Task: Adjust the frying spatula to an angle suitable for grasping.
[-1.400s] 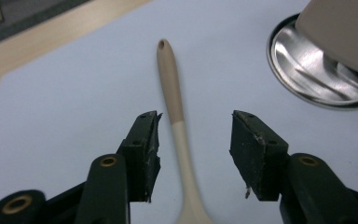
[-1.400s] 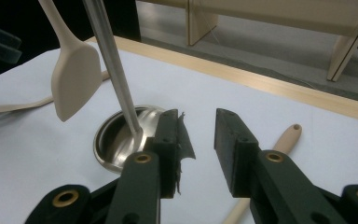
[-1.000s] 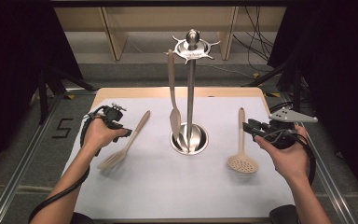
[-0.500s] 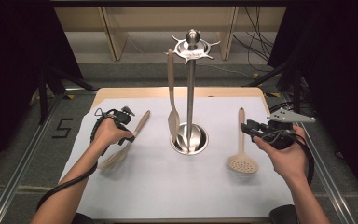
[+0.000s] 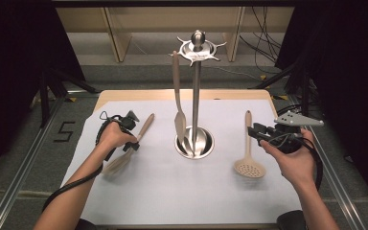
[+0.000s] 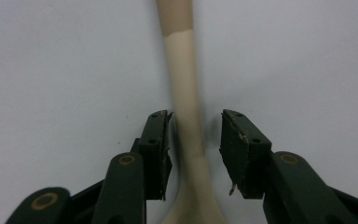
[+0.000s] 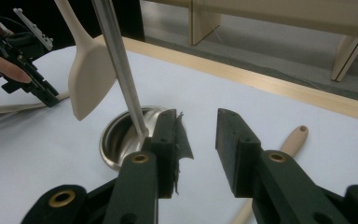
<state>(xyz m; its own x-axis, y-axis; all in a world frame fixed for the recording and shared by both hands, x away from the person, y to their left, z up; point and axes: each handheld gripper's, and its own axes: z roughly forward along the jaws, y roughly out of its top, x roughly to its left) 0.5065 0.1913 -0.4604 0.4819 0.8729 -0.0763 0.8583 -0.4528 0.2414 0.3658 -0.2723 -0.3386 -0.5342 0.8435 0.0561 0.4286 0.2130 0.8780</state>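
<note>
The wooden spoon (image 5: 133, 143) is lying on the left of the white desk (image 5: 172, 191), its handle passing between the left tongs (image 6: 195, 140), which have just been closing around it, a gap showing on one side. The utensil stand (image 5: 195, 96), a spatula (image 5: 178, 105) hanging beside its pole, is standing at centre. Right of it, the slotted spoon (image 5: 249, 153) is lying just beside the right tongs (image 7: 200, 140), which are standing half open, gripping nothing.

A spatula (image 5: 178, 103) hangs from the steel rack (image 5: 196, 96) mid-table — pale wooden shelving (image 5: 172, 21) behind

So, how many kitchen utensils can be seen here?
3: a spatula hanging on the metal stand, a utensil lying between the left gripper fingers, a slotted spoon lying at right.
</note>
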